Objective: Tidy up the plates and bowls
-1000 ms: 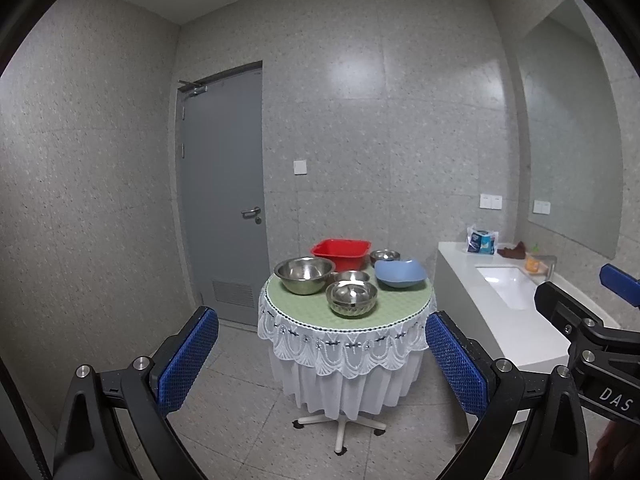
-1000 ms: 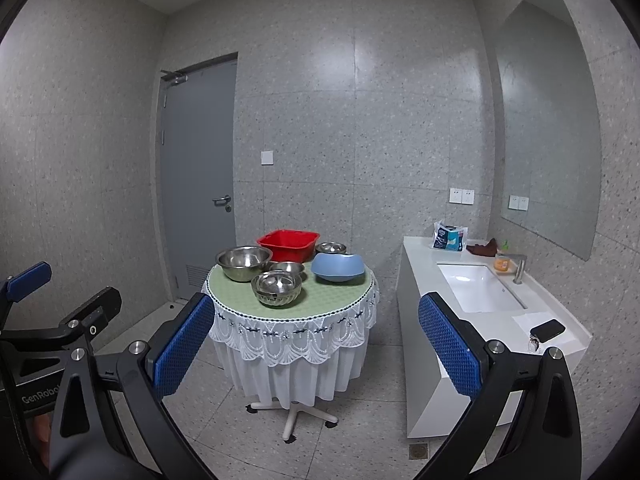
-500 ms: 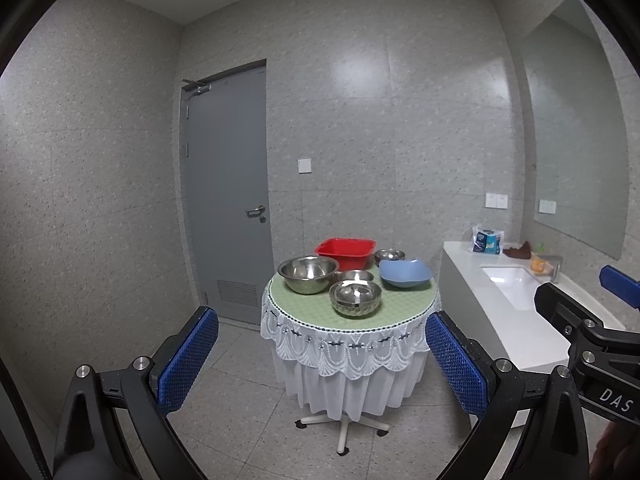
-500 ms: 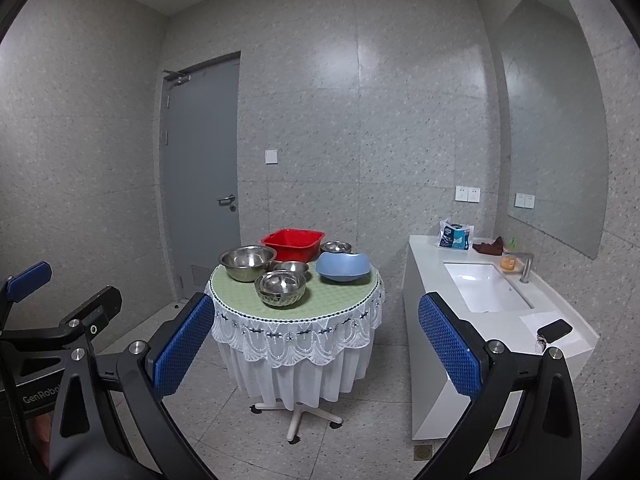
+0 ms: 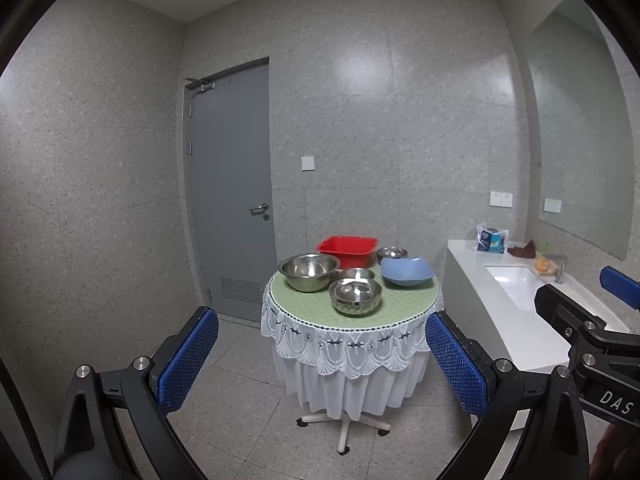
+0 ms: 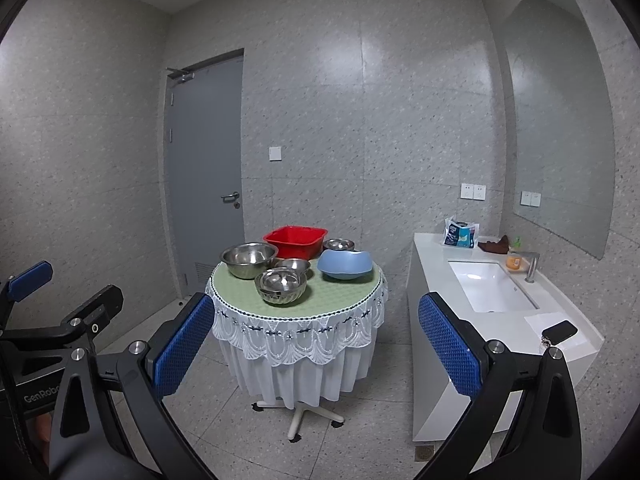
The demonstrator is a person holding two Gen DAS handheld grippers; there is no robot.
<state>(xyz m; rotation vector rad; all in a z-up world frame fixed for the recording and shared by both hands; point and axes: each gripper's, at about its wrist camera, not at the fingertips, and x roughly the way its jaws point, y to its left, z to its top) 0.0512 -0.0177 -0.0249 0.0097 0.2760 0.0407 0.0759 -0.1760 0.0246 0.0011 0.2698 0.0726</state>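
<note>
Bowls are sitting together on a round surface (image 5: 404, 312) draped with a green cloth and a white lace skirt, standing on a wheeled pedestal in the middle of a grey tiled room. A large steel bowl (image 5: 309, 272) is resting at the left of the group, with a red plastic basin (image 5: 347, 249) just behind it toward the wall. A smaller steel bowl (image 5: 355, 297) is sitting nearest the camera, seemingly nested on another, and a second small steel bowl (image 5: 357, 274) is peeking out just behind it. A blue bowl (image 5: 407, 271) is lying on the right side, and a small steel bowl (image 5: 391, 254) is showing behind that one, beside the basin.

The left hand-held gripper (image 5: 322, 360) is hanging in the air well short of the surface, its blue-padded fingers (image 5: 188, 364) standing wide apart with nothing between them. The right hand-held gripper (image 6: 316, 346) is likewise hovering well apart from the bowls, its jaws spread wide and gripping nothing; in the left wrist view it is showing at the right edge (image 5: 592, 320).

A white counter with a sink (image 6: 490, 290) is running along the right wall under a mirror (image 6: 560, 136), carrying a blue packet (image 6: 460, 234) and a dark phone (image 6: 560, 331). A grey door (image 6: 206, 168) is standing shut at the left.
</note>
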